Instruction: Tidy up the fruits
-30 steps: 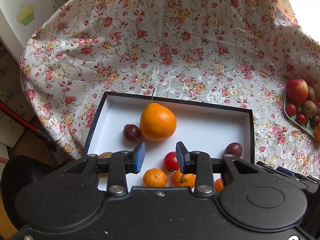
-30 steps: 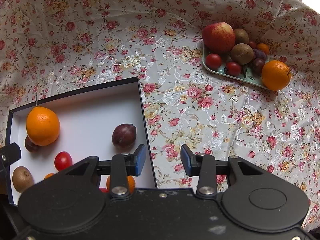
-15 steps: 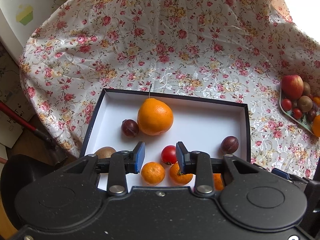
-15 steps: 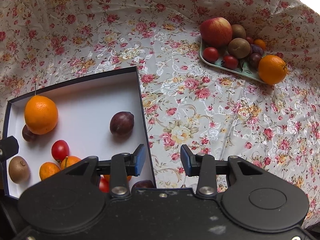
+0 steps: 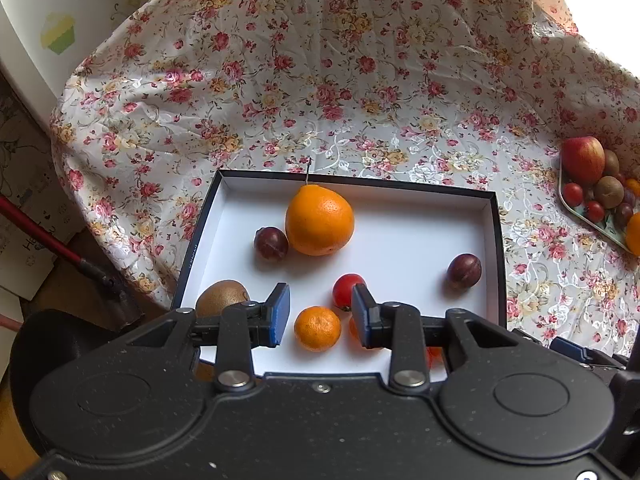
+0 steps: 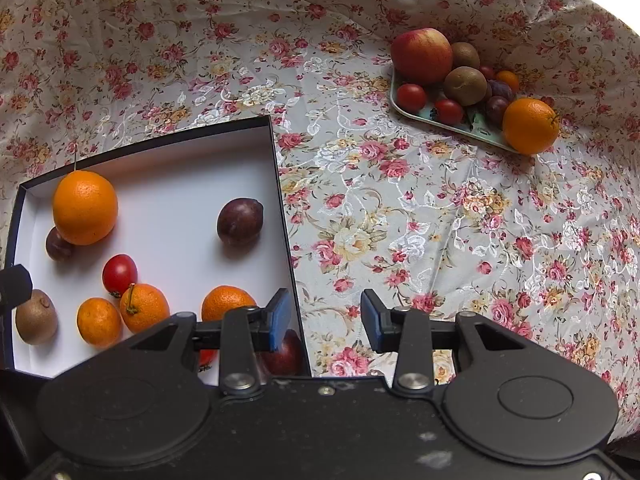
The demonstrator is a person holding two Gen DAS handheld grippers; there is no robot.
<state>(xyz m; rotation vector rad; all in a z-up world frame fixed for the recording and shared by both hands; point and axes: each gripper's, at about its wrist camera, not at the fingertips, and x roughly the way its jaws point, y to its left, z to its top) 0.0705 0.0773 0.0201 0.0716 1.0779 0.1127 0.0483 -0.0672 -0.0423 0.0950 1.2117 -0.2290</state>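
— While both tools hung over the table, how were they set?

— The left gripper (image 5: 320,314) sat low above the near part of the black box (image 5: 497,240), tilted forward, its blue-padded jaws apart with nothing between them; a small mandarin (image 5: 317,328) lay on the white floor just below the gap. The right gripper (image 6: 325,320) hovered over the box's right wall and the cloth beside it, jaws likewise spread and empty.

— And the fruit?

— Split in two lots. Inside the box were a large orange (image 6: 85,207) with a plum (image 6: 58,244) touching it, another plum (image 6: 240,221) alone near the right wall, a red tomato (image 6: 119,275), a kiwi (image 6: 36,317) by the left wall, and three mandarins near the front. Something dark red lay behind the right gripper's left finger, probably another plum, though it was mostly hidden. Well apart, at the far right, a pale green tray (image 6: 448,125) held a red apple (image 6: 422,56), kiwis, tomatoes and dark plums, with a second orange (image 6: 530,126) at its near corner.

— The surroundings?

— A floral tablecloth (image 6: 400,208) covered the table, wrinkled and rising at the back. Off its left edge, in the left view, were a white surface with a cupcake sticker (image 5: 59,33) and a red rod (image 5: 36,228).
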